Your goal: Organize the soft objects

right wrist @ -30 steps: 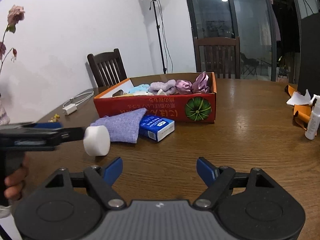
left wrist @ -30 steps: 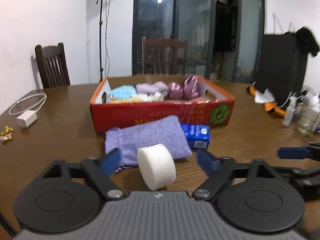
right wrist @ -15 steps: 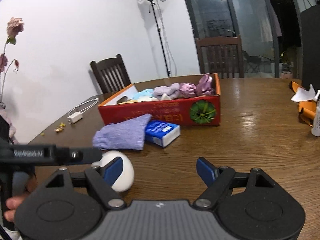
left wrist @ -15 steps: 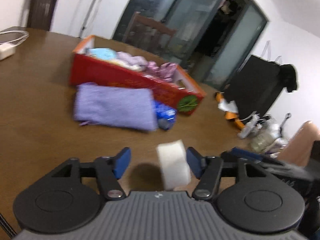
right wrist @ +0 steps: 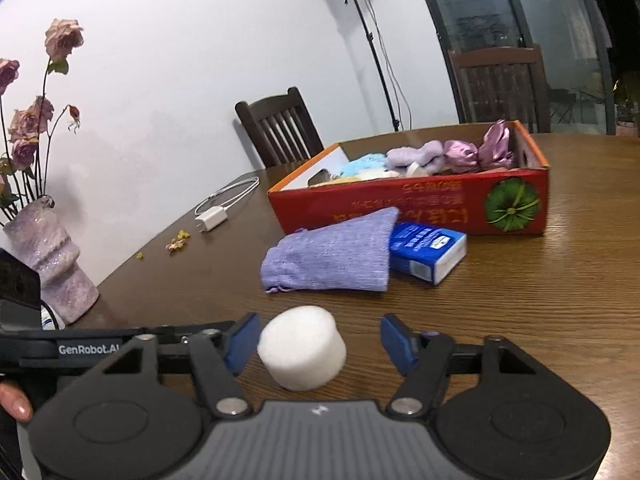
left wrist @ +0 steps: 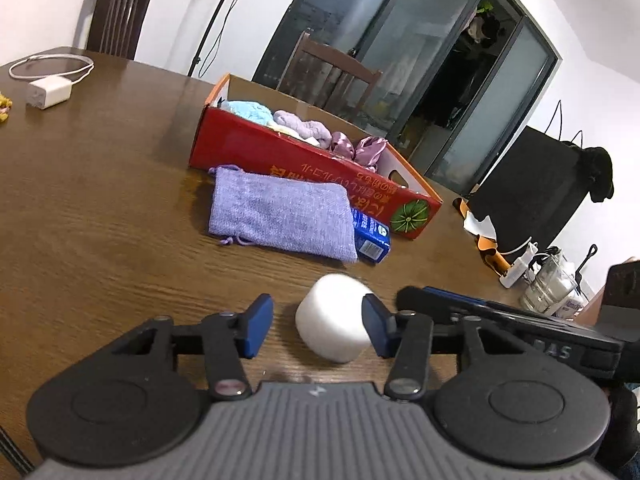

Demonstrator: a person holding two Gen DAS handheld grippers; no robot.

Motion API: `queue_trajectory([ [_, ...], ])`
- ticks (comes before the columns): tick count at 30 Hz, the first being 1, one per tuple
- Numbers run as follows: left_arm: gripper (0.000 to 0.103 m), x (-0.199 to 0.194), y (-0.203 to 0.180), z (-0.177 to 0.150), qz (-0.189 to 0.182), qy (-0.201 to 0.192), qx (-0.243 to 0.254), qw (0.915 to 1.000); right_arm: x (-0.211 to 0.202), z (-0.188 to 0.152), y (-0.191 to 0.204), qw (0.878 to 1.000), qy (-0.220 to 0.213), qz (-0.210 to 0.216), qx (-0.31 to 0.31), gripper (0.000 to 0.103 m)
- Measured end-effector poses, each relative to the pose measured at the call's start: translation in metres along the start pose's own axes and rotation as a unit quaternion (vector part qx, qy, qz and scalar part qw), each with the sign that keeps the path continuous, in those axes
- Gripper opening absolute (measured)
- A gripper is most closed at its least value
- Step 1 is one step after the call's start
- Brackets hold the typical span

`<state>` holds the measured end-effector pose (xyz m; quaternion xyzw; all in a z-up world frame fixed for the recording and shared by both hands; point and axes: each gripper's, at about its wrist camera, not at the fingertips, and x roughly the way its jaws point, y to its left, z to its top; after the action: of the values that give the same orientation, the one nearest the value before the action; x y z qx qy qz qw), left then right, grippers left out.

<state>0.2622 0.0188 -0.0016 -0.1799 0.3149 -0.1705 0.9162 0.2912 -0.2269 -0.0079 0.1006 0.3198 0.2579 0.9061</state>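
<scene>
A white foam cylinder point(left wrist: 335, 317) lies on the wooden table between the open fingers of my left gripper point(left wrist: 316, 319), close to the right finger. It also shows in the right wrist view point(right wrist: 303, 351), between the open fingers of my right gripper point(right wrist: 320, 342), nearer its left finger. Neither gripper holds it. A lilac drawstring pouch point(left wrist: 280, 214) point(right wrist: 334, 254) lies flat in front of a red cardboard box point(left wrist: 288, 160) point(right wrist: 420, 208) that holds several soft items. The pouch partly covers a blue tissue pack point(left wrist: 370, 234) point(right wrist: 430, 250).
A white charger with cable point(left wrist: 46, 90) point(right wrist: 216, 212) lies at the table's left. A vase of dried roses point(right wrist: 52, 260) stands at the left edge. Bottles and a glass jar point(left wrist: 554, 286) stand at the right. Chairs point(right wrist: 280, 124) stand behind the table.
Both grippers have swung in around the foam cylinder, which has rolled or been nudged toward the near table edge. The left gripper's fingers have narrowed. The right gripper has moved left over the cylinder.
</scene>
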Motion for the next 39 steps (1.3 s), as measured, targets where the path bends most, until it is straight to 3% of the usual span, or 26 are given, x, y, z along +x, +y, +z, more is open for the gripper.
queue_trajectory([
  [3, 0.046, 0.009, -0.001, 0.002, 0.004, 0.01, 0.0, 0.9999, 0.011, 0.001, -0.001, 1.0, 0.008, -0.003, 0.007, 0.052],
  [6, 0.037, 0.018, -0.002, 0.002, -0.001, 0.023, -0.001, 0.9997, 0.022, -0.001, -0.002, 1.0, 0.019, -0.003, 0.009, 0.046],
  [8, 0.023, 0.024, -0.003, 0.001, -0.014, 0.034, 0.001, 0.9993, 0.028, -0.003, -0.003, 0.999, 0.031, 0.001, 0.011, 0.037],
  [9, 0.024, 0.027, -0.004, 0.001, -0.019, 0.038, 0.001, 0.9991, 0.031, -0.004, -0.004, 0.999, 0.035, 0.007, 0.014, 0.027],
  [14, 0.023, 0.032, -0.017, 0.025, -0.042, 0.021, 0.013, 0.9988, 0.019, 0.009, -0.003, 1.0, 0.0, -0.005, 0.002, 0.023],
  [17, 0.023, 0.044, -0.032, 0.066, -0.062, 0.003, 0.037, 0.9974, 0.01, 0.042, -0.011, 0.999, -0.037, -0.011, -0.017, 0.023],
  [21, 0.023, 0.093, -0.051, 0.136, -0.083, 0.005, 0.058, 0.9949, 0.022, 0.109, -0.045, 0.997, -0.067, -0.019, -0.024, 0.023],
  [23, 0.023, 0.128, -0.057, 0.166, -0.078, 0.02, 0.062, 0.9948, 0.04, 0.14, -0.071, 0.998, -0.062, -0.02, -0.006, 0.022],
  [27, 0.023, 0.217, -0.058, 0.208, -0.043, 0.083, 0.036, 0.995, 0.102, 0.19, -0.135, 0.998, -0.011, -0.029, 0.046, 0.022],
  [30, 0.02, 0.27, -0.053, 0.217, -0.034, 0.128, 0.014, 0.9911, 0.145, 0.206, -0.166, 0.996, 0.031, -0.07, 0.05, 0.021],
  [35, 0.02, 0.317, -0.059, 0.204, -0.002, 0.179, 0.006, 0.9837, 0.171, 0.206, -0.173, 0.981, 0.085, -0.174, -0.02, 0.012],
  [39, 0.023, 0.324, -0.066, 0.201, -0.003, 0.184, 0.0, 0.9829, 0.16, 0.201, -0.173, 0.976, 0.074, -0.203, -0.038, 0.011],
])
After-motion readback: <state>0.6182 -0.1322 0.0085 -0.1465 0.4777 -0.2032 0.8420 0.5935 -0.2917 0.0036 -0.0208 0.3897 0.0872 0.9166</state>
